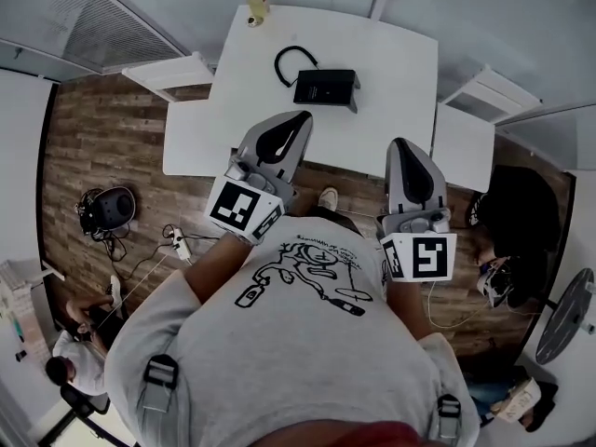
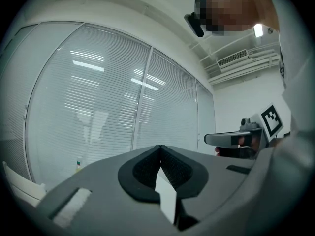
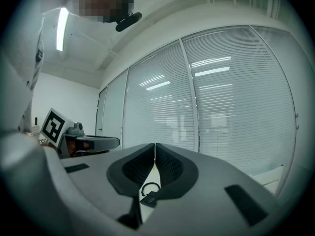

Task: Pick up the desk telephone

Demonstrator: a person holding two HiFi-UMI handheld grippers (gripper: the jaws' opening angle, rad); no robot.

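1. Head view:
   - The desk telephone [image 1: 326,87] is seen lying on the white worktop [image 1: 391,54], with its cord [image 1: 291,56] looped just beside it. It is not yet lifted, and nothing touches it.
   - The left tool [image 1: 298,119] and the right tool [image 1: 402,144] are held level in front of the person, towards the near edge of the worktop. Both are well apart from the telephone.
   - The task is therefore judged to be at its very beginning. The approach, the grasp and the lift are all left to be done.
   - Only one container is seen, a bottle [image 1: 256,3] at the far edge of the worktop. Something yellowish seems to be in it, but this cannot be told for sure.

2. Left gripper view:
   - The left tool [image 2: 159,151] is clenched, pad against pad, and nothing is held in it.
   - The right tool [image 2: 236,139] is seen at the side.
   - The bottle [image 2: 78,165] appears very small and its content cannot be read.
   - The telephone is not shown here.

3. Right gripper view:
   - The right tool [image 3: 154,149] is also clenched and empty.
   - Below its closed jaws the telephone [image 3: 149,198] is seen ahead on the worktop.
   - It is judged that the tools must be opened before any grasp.
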